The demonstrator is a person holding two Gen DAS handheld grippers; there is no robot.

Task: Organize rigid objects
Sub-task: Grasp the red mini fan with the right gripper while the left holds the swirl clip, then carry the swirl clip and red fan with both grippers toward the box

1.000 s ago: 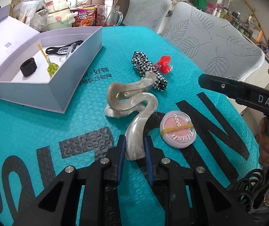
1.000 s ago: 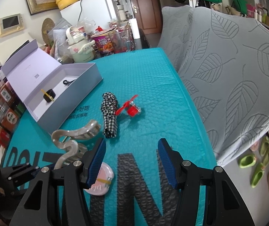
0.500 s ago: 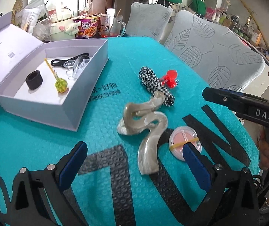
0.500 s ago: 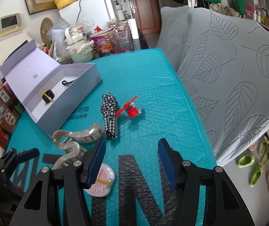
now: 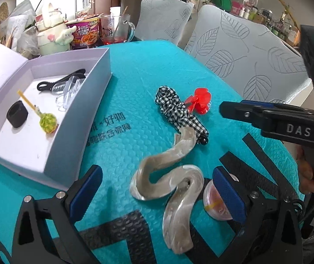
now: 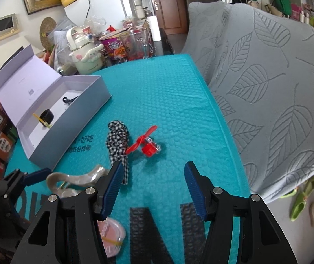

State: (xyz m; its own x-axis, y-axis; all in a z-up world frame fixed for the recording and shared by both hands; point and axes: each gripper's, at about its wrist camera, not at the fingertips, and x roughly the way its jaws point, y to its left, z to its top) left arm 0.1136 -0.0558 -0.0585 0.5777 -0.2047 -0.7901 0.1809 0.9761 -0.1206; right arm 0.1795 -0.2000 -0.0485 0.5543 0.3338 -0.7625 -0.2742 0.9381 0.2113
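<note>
A beige marbled wavy hair clip [image 5: 174, 189] lies on the teal mat [image 5: 134, 70]. My left gripper [image 5: 157, 182] straddles its lower end, jaws wide and closing, pads clear of it. A pink round compact [image 5: 216, 202] with a yellow band sits behind the right finger. Further off lie a black-and-white checked hair tie [image 5: 176, 112] and a red clip [image 5: 198, 101]. My right gripper [image 6: 154, 176] hovers open and empty just short of the red clip [image 6: 149, 147] and the hair tie [image 6: 117, 140].
An open lavender box [image 5: 73, 132] stands at the left with a black ring, a green-tipped pick, a black clip and clear clips inside. Cups, a noodle tub and a kettle crowd the far table end. Grey leaf-patterned chairs [image 6: 278, 77] line the right edge.
My left gripper let go of the wavy clip's lower end, opened wide and shifted right around it. The clip now lies free on the mat. The right gripper edged toward the red clip.
</note>
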